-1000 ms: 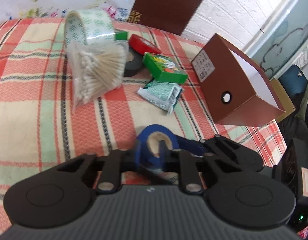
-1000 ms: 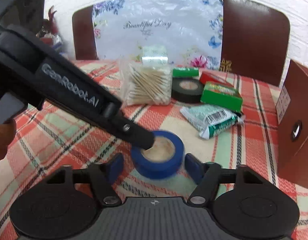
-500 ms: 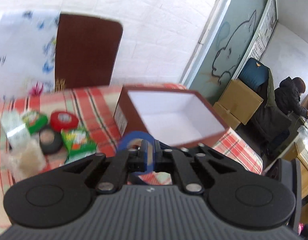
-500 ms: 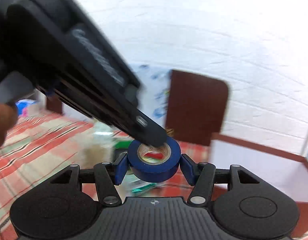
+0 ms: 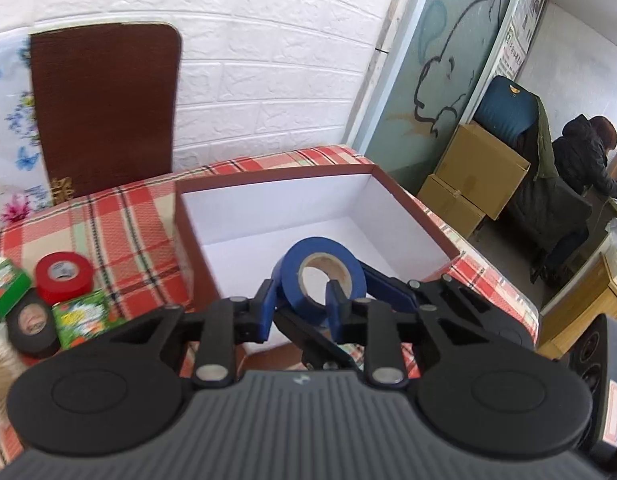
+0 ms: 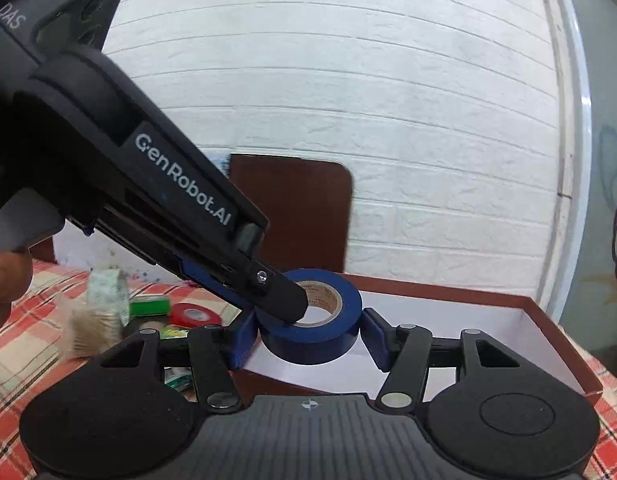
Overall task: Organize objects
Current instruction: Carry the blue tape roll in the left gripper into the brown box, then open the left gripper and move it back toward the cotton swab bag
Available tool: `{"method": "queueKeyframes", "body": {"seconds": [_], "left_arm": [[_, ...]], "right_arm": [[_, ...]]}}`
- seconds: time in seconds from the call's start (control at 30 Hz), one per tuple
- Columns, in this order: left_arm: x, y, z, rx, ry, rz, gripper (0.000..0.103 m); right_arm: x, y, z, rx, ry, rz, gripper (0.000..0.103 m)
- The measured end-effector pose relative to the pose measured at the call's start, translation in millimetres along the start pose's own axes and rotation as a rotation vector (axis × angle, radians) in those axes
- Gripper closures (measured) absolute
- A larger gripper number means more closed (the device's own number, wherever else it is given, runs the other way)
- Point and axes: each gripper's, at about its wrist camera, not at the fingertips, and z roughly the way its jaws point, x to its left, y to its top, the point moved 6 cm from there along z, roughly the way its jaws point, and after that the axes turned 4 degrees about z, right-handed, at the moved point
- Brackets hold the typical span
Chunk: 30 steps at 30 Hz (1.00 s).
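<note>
Left wrist view: the left tongs (image 5: pixel 304 286) are closed on the wall of the blue tape (image 5: pixel 320 248). One finger runs through the core and the other lies against the outer face. That pinch stands the roll on edge with its hole toward the camera, which probably keeps it from swinging. The roll hangs in the air above the open box (image 5: pixel 276 204), over the near part of its bare white floor, so this looks like the moment just before the drop. The box stands on the checked desk (image 5: pixel 120 232). Red tape (image 5: pixel 64 276), black tape (image 5: pixel 28 320) and a green pack (image 5: pixel 84 316) lie unsorted to its left.

Right wrist view: the right tongs (image 6: pixel 310 334) are closed across the same roll, with a blue pad against each side of its outer face. Both tools therefore carry the one item (a belt-and-braces hold). The left tool comes in from the upper left, its tip hooked in the core. Here the roll shows as a flat ring, with glossy blue sides, a printed tan cardboard core and no loose end visible. The box rim and white interior lie just below and beyond it. Both holds have to be let go before it can fall in.
</note>
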Motion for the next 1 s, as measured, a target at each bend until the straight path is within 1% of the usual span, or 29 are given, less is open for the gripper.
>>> {"method": "queueKeyframes", "body": {"seconds": [0.1, 0.2, 0.23, 0.3, 0.37, 0.47, 0.5, 0.53, 0.63, 0.8, 0.9, 1.0], "left_arm": [[-5, 9, 15, 0.008, -0.004, 0.016, 0.075], [-5, 13, 32, 0.024, 0.001, 0.025, 0.075], [-3, 13, 37, 0.032, 0.002, 0.022, 0.075], [1, 12, 48, 0.053, 0.002, 0.010, 0.075], [7, 9, 58, 0.073, 0.004, -0.004, 0.075], [14, 2, 68, 0.091, 0.019, -0.016, 0.074], [16, 0, 70, 0.104, 0.016, -0.026, 0.074], [17, -2, 70, 0.108, 0.008, -0.037, 0.074], [17, -2, 60, 0.097, 0.007, -0.039, 0.073], [12, -3, 23, 0.029, 0.018, -0.025, 0.073], [15, -13, -5, -0.012, 0.050, -0.023, 0.072], [30, -34, -33, -0.036, 0.107, -0.048, 0.072]], "right_arm": [[-10, 2, 14, -0.004, -0.031, 0.000, 0.048], [-19, -3, 31, 0.013, -0.045, 0.019, 0.048], [-18, -8, 38, 0.024, -0.046, 0.025, 0.048], [-30, -12, 34, 0.045, -0.046, 0.040, 0.048], [-33, -19, 41, 0.073, -0.047, 0.050, 0.048], [-31, -28, 50, 0.101, -0.043, 0.059, 0.047], [-31, -28, 50, 0.098, -0.044, 0.068, 0.046], [-31, -28, 48, 0.093, -0.051, 0.074, 0.042], [-26, -27, 44, 0.085, -0.052, 0.068, 0.042], [-15, -21, 13, 0.027, -0.065, 0.070, 0.042], [-3, -20, -9, -0.002, -0.046, 0.092, 0.042], [15, -26, -24, 0.005, -0.011, 0.116, 0.041]]}}
